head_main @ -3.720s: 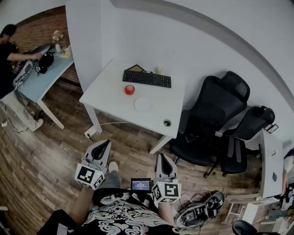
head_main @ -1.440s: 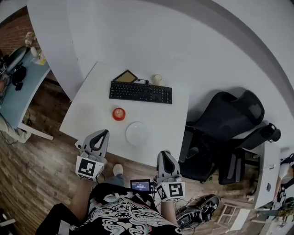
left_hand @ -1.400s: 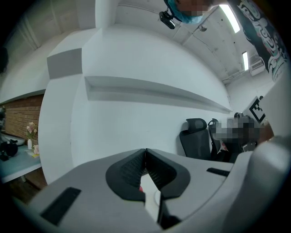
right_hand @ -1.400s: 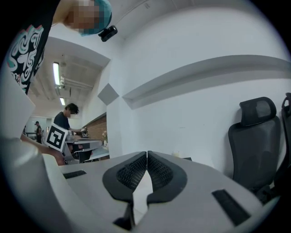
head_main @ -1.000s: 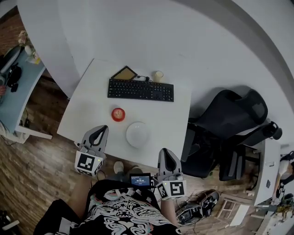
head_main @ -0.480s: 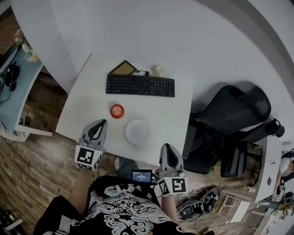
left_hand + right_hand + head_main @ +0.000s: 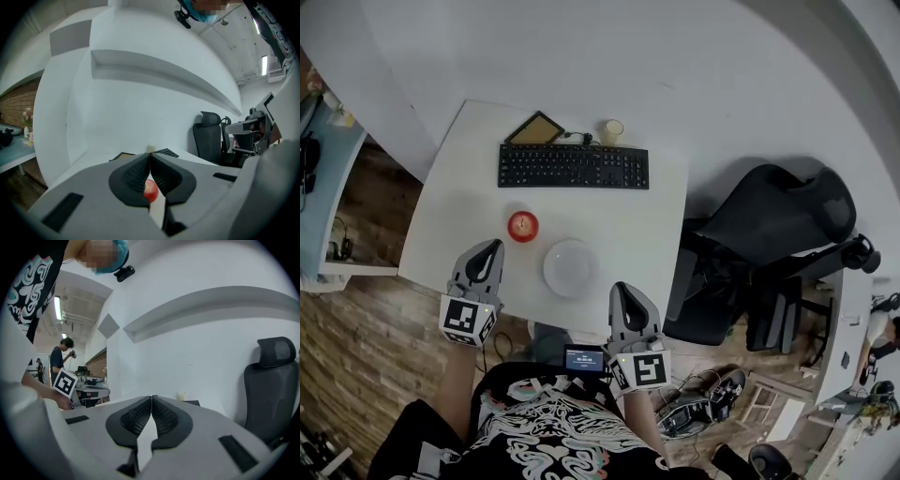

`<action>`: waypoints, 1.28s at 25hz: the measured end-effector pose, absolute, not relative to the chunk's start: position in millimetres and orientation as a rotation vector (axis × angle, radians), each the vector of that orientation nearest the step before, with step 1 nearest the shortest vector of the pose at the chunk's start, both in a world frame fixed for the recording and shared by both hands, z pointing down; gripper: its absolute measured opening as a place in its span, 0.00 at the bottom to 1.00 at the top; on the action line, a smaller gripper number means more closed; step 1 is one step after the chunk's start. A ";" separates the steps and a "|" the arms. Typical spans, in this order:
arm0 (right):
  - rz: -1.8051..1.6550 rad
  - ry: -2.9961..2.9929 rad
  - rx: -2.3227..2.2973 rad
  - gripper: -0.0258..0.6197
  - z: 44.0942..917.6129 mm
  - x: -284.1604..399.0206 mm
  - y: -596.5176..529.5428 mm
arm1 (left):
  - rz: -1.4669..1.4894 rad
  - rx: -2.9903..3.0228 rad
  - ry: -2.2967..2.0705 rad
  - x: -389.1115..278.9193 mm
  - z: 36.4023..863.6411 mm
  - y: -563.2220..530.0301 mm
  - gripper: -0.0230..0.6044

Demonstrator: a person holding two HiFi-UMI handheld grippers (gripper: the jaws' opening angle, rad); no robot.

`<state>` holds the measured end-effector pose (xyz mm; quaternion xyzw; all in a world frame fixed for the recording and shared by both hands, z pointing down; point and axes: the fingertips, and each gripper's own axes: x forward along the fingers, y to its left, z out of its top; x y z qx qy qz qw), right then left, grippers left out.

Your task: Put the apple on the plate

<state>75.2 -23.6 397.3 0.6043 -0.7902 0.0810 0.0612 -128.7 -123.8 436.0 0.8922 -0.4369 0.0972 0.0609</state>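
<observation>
Left gripper (image 7: 150, 157): jaws pressed together with nothing clamped, at the near left edge of the white table (image 7: 450, 197), touching nothing on it. Right gripper (image 7: 151, 399): jaws likewise together and holding nothing, at the table's near edge just short of the plate (image 7: 571, 268). Apple (image 7: 523, 226): on the table just beyond the left gripper, left of the plate and apart from it; keyboard (image 7: 573, 166) and cup (image 7: 611, 131) on the far side.
</observation>
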 end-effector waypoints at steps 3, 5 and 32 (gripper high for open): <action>0.249 -2.404 1.766 0.09 410.3 67.3 -36.7 | 0.331 2.698 -1.312 -125.3 449.0 -128.4 0.06; 0.260 -2.415 1.728 0.09 419.5 61.0 -44.0 | 0.354 2.690 -1.304 -124.6 459.0 -128.7 0.06; 0.378 -2.433 1.416 0.09 508.0 23.4 -105.3 | 0.568 2.618 -1.232 -107.4 547.9 -147.7 0.07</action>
